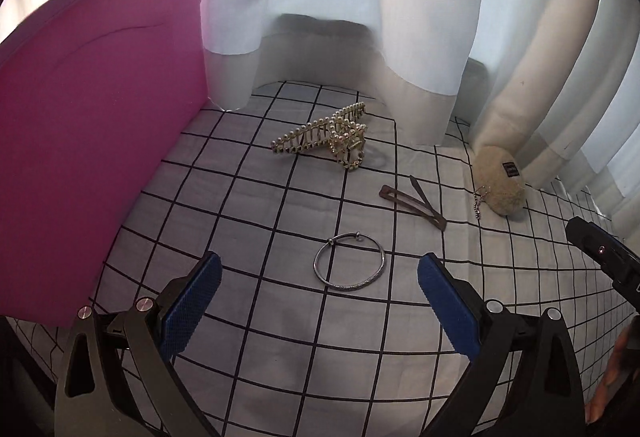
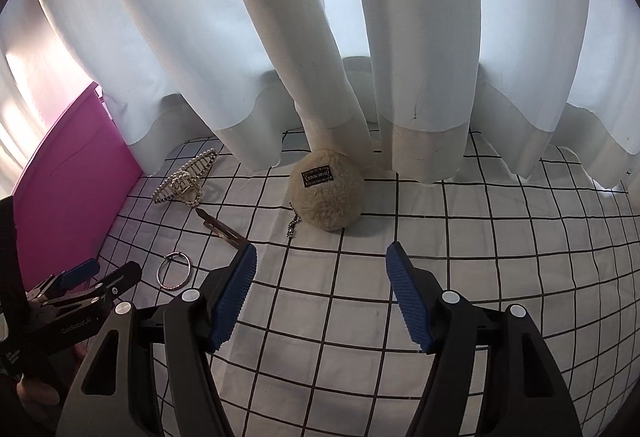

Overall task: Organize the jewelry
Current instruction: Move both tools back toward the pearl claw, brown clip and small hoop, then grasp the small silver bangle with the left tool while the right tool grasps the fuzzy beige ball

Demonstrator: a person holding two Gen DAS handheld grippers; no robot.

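White curtains [image 2: 320,37] hang to a grid-checked cloth [image 2: 460,257], with a pink box [image 1: 88,141] walling its left edge. Near the curtain hem lie a fluffy pompom keychain [image 2: 327,195] and a pearl claw clip [image 1: 324,135], its long axis slanting toward the box. A brown snap clip [image 1: 412,207] points diagonally. The silver bangle [image 1: 349,263] lies flat between the left gripper's [image 1: 320,279] spread jaws. The right gripper [image 2: 322,271] hovers jaws apart over bare cloth.
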